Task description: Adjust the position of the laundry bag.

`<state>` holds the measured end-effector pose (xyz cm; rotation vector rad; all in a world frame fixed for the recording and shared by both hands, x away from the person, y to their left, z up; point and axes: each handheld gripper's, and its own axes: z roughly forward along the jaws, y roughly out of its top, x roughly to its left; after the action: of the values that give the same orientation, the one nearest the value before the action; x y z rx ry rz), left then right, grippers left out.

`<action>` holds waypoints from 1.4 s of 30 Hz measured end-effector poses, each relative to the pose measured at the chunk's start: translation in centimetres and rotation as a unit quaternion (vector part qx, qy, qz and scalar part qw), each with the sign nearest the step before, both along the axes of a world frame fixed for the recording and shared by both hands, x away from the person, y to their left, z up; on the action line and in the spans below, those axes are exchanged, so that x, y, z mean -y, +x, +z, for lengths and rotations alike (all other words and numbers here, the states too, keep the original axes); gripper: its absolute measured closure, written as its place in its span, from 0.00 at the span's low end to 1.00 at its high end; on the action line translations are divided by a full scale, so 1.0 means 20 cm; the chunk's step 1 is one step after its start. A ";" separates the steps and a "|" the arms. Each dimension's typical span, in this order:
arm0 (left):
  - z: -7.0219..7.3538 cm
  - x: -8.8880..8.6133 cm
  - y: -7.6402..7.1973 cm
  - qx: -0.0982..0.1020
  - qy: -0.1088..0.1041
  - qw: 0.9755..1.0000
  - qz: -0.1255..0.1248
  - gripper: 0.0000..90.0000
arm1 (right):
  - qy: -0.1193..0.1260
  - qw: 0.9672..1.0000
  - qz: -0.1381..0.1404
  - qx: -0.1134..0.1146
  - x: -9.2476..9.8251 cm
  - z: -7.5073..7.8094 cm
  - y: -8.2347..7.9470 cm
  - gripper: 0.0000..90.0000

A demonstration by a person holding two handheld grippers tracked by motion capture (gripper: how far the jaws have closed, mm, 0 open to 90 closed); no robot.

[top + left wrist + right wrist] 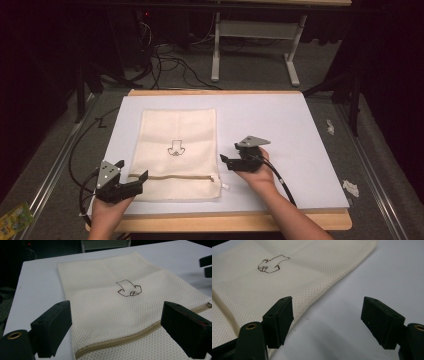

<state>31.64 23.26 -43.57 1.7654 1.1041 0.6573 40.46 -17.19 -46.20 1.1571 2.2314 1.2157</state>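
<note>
On the left half of the bench (300, 135), a cream mesh bag (175, 130) lies flat, its long sides running from the near edge toward the far one and its zipper (172, 176) crossing it close to the near end. The zipper looks closed along its whole length, with the pull (215, 178) at the bag's right end, so by my reading nothing has yet been opened.

The left gripper (134, 176) sits at the bag's near left corner, claw released, jaws spread wide over the zipper's left end without pinching the cloth. The right gripper (229, 154) hangs just beside the bag's right edge, claw also released, with nothing between its jaws.

What remains, I judge, is almost everything: pinning the left corner, catching the pull, and drawing it along.
</note>
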 end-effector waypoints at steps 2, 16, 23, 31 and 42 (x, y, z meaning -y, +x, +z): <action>0.00 0.00 0.00 0.001 -0.001 1.000 0.000 0.12 | 0.007 1.000 0.004 -0.015 -0.07 -0.02 0.05 0.32; 0.00 -0.01 0.00 0.001 -0.003 1.000 -0.003 0.12 | -0.041 0.998 -0.017 -0.052 -0.28 -0.10 0.31 0.64; -0.01 0.00 0.00 0.000 0.000 1.000 -0.004 0.12 | -0.059 0.997 -0.012 -0.040 -0.29 -0.09 0.31 0.96; 0.00 0.00 -0.01 0.001 0.000 1.000 -0.003 0.12 | -0.063 0.997 -0.027 -0.040 -0.17 -0.07 0.32 0.96; -0.01 0.01 0.00 -0.004 0.002 1.000 -0.007 0.12 | -0.056 0.996 -0.056 -0.044 0.14 -0.08 0.27 0.96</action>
<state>31.60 22.97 -43.81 1.7795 1.0950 0.6447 45.83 -19.96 -47.74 1.2947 2.2324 1.0021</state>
